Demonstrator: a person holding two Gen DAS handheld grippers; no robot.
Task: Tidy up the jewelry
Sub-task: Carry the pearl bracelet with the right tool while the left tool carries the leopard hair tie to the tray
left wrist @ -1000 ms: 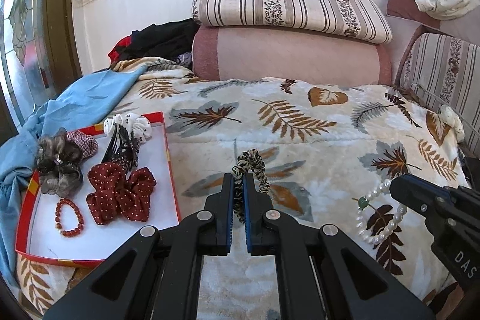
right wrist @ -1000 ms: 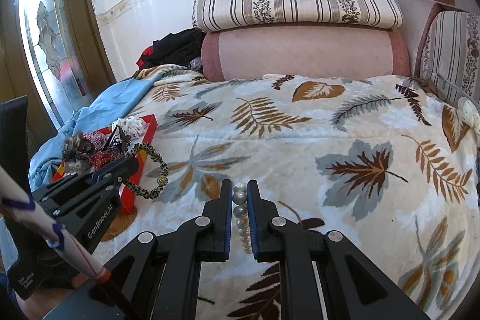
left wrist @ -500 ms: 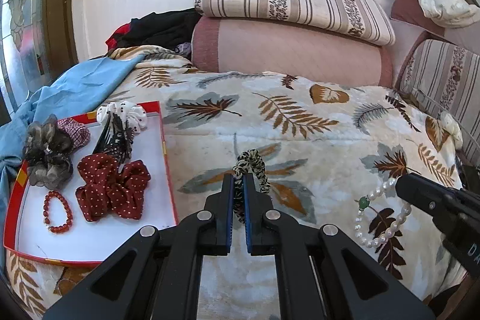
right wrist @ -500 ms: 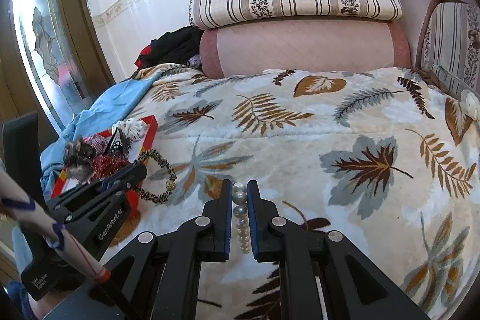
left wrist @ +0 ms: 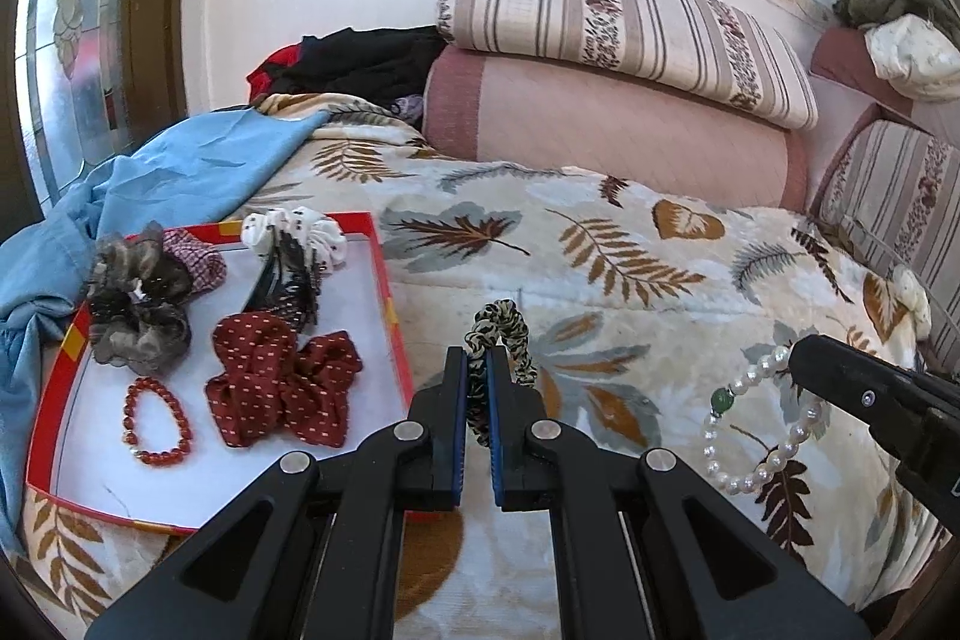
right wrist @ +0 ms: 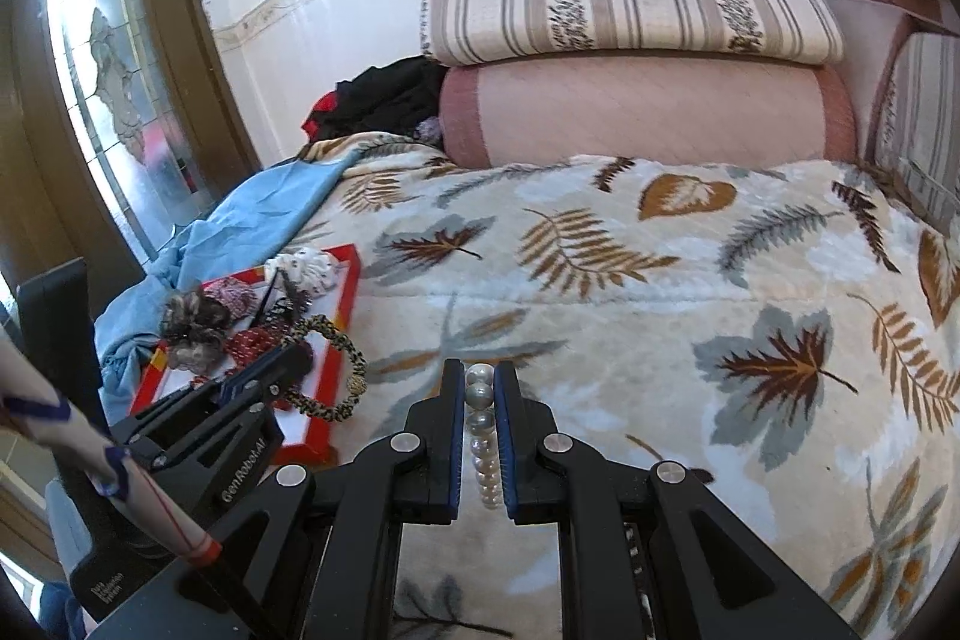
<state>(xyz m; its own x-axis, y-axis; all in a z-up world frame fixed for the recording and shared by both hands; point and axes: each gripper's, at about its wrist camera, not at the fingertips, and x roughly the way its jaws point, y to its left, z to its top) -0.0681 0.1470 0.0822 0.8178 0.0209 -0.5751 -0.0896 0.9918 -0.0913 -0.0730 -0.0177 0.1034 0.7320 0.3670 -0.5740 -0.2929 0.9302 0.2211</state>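
While you are holding both tools above the leaf-print blanket (left wrist: 600, 244) on the bed, your left claw (left wrist: 477, 370) is clamping a leopard-print hair tie (left wrist: 501, 334), whose loop is sticking up beyond the fingertips. Your right claw (right wrist: 479, 382) is gripping a pearl bracelet (right wrist: 480, 430); in the left wrist view this bracelet is hanging from the claw as a loop with one green bead (left wrist: 720, 399). Both items are being held clear of the blanket. A red-rimmed tray (left wrist: 384, 274) is lying to the left, just beside the left claw. It is holding a red bead bracelet (left wrist: 157, 423), a dark red dotted scrunchie (left wrist: 282, 382), a grey scrunchie (left wrist: 141, 301), a white dotted scrunchie (left wrist: 300, 229) and a black hair clip (left wrist: 288, 280).
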